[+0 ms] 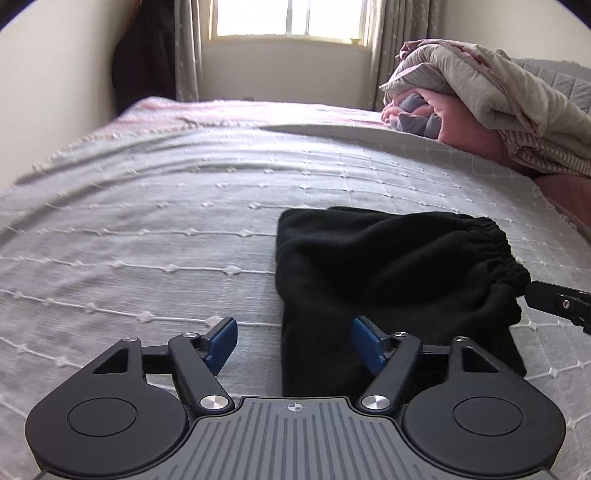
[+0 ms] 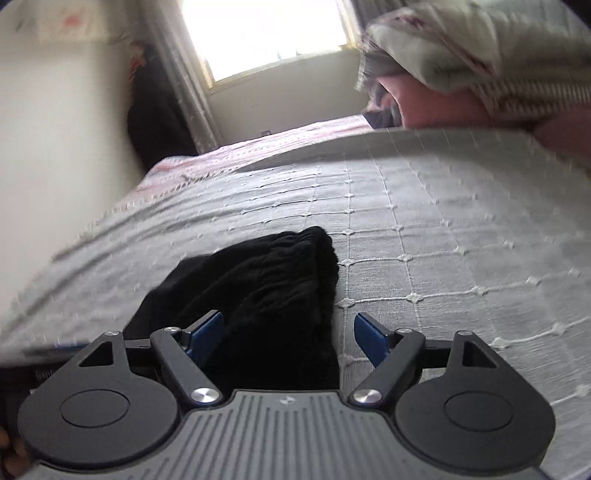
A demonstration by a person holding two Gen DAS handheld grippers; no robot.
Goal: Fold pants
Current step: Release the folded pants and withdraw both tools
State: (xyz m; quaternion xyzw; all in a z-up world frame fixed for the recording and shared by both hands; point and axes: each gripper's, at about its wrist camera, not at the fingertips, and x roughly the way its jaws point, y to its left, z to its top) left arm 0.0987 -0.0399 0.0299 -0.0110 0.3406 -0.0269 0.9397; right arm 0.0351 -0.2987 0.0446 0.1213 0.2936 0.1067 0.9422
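Black pants (image 1: 388,273) lie on grey bedspread (image 1: 166,229) below window (image 1: 288,18).

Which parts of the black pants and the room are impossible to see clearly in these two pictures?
- Near end of the black pants: hidden by the left gripper body in the left wrist view.
- Pants' left side: covered by the right gripper in the right wrist view.
- Folded quilt: motion-blurred, cut by the right wrist edge.
- Window: overexposed, outside unreadable.

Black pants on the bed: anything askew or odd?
Nothing damaged. The black pants lie folded on the grey bedspread, but the layers don't line up: bottom edge uneven, elastic waistband bunched. Both claws, left and right, are open.
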